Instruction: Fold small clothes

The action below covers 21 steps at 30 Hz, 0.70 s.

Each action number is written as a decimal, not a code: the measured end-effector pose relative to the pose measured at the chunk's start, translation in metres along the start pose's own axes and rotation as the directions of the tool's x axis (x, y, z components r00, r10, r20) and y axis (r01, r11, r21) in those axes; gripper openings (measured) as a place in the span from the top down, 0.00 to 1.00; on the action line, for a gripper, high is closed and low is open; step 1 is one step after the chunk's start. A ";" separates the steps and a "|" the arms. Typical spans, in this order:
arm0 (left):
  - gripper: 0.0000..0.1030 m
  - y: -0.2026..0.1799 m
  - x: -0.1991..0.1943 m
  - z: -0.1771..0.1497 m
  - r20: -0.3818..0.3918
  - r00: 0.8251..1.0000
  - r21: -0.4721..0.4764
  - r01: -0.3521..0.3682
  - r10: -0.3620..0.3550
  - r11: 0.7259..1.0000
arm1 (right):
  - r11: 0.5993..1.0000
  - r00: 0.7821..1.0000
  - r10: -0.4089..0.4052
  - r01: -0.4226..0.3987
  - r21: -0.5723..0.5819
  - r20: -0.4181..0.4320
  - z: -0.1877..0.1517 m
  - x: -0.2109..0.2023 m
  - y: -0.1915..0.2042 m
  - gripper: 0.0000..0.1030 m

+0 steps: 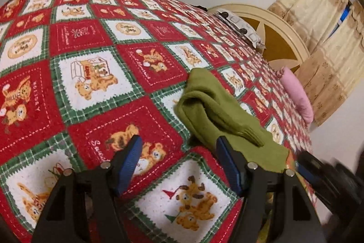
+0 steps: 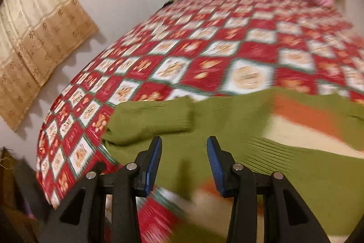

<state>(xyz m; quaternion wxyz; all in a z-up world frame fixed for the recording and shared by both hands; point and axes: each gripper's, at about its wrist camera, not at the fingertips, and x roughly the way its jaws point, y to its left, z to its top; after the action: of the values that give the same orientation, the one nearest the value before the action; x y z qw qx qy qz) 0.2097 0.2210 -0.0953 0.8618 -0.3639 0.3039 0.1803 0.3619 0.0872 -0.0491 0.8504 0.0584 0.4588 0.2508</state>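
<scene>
Green knit garment (image 1: 218,111), orange and cream bands, lying rumpled on the red, white and green teddy-bear quilt (image 1: 91,74) near its close edge, one sleeve folded across the body. Left gripper (image 1: 178,150): jaws apart, empty, beside the garment. Right gripper (image 2: 184,152): jaws parted above the garment, gripping nothing. Pink pillow (image 1: 295,95) at the headboard (image 1: 279,38).
</scene>
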 end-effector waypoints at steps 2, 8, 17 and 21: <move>0.31 0.003 0.000 0.001 0.002 1.000 -0.021 0.017 -0.017 1.000 | 1.000 0.999 -0.024 0.025 0.010 -0.045 0.007 0.030 0.008 0.59; 0.28 0.006 0.003 0.005 0.000 1.000 -0.031 0.029 -0.029 0.999 | 0.997 0.994 -0.077 0.075 -0.020 -0.082 0.015 0.078 0.018 0.59; 0.27 0.005 0.004 0.006 0.003 0.999 -0.028 0.032 -0.032 0.999 | 0.988 0.996 -0.079 0.084 -0.129 0.044 0.029 0.035 0.037 0.91; 0.22 0.001 0.004 0.006 0.004 0.999 -0.012 0.035 -0.035 0.999 | 0.982 0.977 -0.093 0.121 -0.144 0.190 0.049 -0.030 0.040 0.91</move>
<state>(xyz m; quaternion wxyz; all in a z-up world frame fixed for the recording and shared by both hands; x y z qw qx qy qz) 0.2142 0.2266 -0.0953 0.8634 -0.3738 0.2946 0.1677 0.3732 0.1135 0.0150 0.9031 -0.0098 0.3608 0.2328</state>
